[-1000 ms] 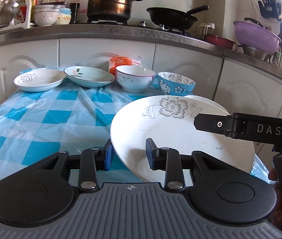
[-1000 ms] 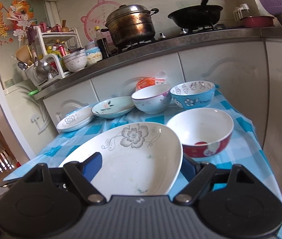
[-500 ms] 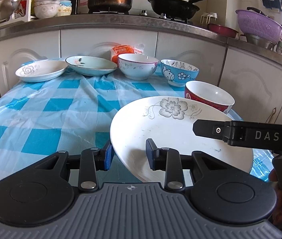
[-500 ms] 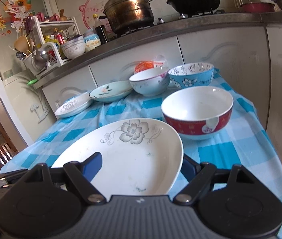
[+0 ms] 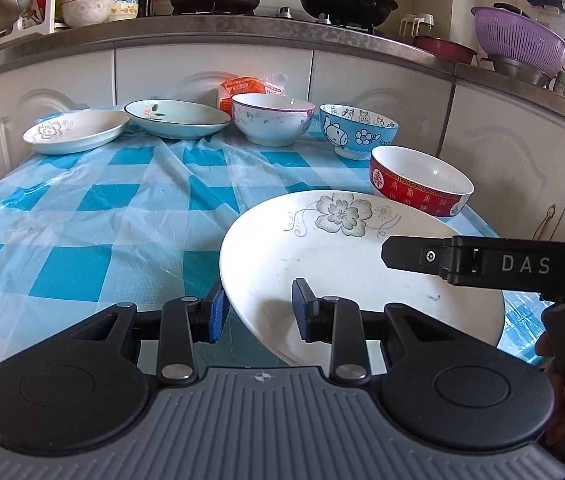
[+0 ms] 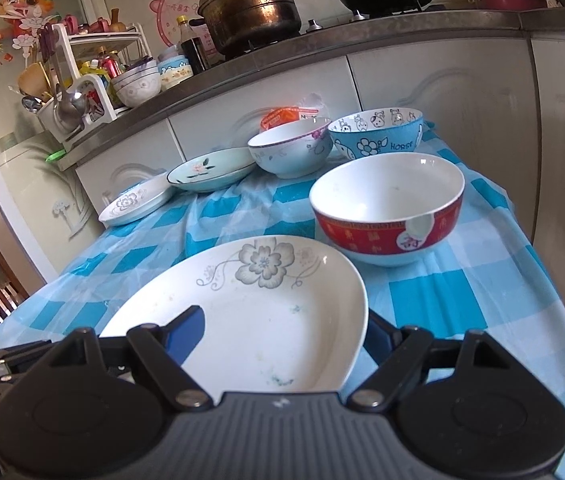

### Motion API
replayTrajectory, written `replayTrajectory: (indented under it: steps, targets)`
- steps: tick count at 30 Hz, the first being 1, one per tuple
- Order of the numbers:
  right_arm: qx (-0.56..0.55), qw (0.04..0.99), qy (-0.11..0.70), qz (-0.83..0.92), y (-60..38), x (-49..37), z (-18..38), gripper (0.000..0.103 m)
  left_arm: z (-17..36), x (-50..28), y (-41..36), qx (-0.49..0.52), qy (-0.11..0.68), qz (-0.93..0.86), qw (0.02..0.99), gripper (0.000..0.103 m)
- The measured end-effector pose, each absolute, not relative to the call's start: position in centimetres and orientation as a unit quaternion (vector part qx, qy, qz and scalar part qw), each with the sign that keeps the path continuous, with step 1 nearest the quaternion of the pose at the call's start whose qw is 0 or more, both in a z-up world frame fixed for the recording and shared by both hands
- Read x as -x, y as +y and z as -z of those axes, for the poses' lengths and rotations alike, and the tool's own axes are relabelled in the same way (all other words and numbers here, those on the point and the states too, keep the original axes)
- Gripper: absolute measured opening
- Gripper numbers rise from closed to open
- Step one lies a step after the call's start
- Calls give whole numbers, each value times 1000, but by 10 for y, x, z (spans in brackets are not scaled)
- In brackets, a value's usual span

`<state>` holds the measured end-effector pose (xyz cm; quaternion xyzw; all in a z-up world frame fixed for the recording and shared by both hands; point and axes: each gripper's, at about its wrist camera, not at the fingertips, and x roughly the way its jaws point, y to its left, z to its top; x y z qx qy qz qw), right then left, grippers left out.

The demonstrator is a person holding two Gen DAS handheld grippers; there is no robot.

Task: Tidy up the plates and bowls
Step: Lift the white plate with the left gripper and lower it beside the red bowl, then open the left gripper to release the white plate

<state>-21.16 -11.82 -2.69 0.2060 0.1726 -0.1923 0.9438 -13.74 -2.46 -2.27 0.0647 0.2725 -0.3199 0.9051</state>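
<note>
Over the blue-checked plastic cloth [image 5: 82, 208], glossy white plate [image 5: 342, 264] with grey flower, left gripper [image 5: 258, 310] pinching its near-left rim, right gripper [image 6: 282, 336] clasping its two sides, round red-banded bowl [image 6: 390, 216] just behind, more bowls and plates by the cabinets

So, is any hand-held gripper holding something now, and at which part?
Both hold the white flower plate: the left hand-held gripper straddles its left rim, the right hand-held gripper its right rim. Whether the pads press firmly cannot be told.
</note>
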Motion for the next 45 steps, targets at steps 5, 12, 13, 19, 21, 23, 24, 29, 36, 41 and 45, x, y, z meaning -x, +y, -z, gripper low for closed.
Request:
replayTrajectory:
  steps: [5, 12, 13, 19, 21, 23, 24, 29, 36, 41, 45]
  targets:
    - [-204, 943, 176, 194, -118, 209, 28, 83, 24, 138, -26, -64, 270, 321, 906, 35]
    - [-203, 943, 178, 194, -118, 208, 30, 84, 25, 138, -27, -65, 267, 323, 906, 36]
    - [-203, 943, 178, 193, -118, 208, 30, 85, 25, 138, -28, -65, 267, 324, 905, 36]
    - [-207, 944, 178, 183, -119, 208, 31, 90, 27, 133, -27, -61, 273, 323, 904, 46]
    - [-212, 944, 177, 180, -120, 209, 31, 90, 27, 130, -26, -59, 275, 320, 905, 53]
    - [-215, 943, 175, 183, -121, 210, 31, 92, 28, 127, -24, -55, 276, 316, 906, 57]
    - [-215, 943, 173, 184, -121, 211, 31, 92, 28, 126, -23, -53, 277, 314, 907, 59]
    - [-225, 942, 161, 188, -125, 217, 28, 94, 24, 119, -17, -49, 268, 308, 912, 72]
    - [-244, 939, 142, 195, -133, 224, 25, 94, 15, 111, -10, -36, 260, 294, 919, 87]
    - [-250, 938, 134, 199, -137, 227, 23, 94, 10, 105, -8, -31, 257, 283, 923, 94]
    - [-252, 939, 131, 196, -139, 229, 22, 94, 6, 99, -5, -26, 253, 272, 928, 99]
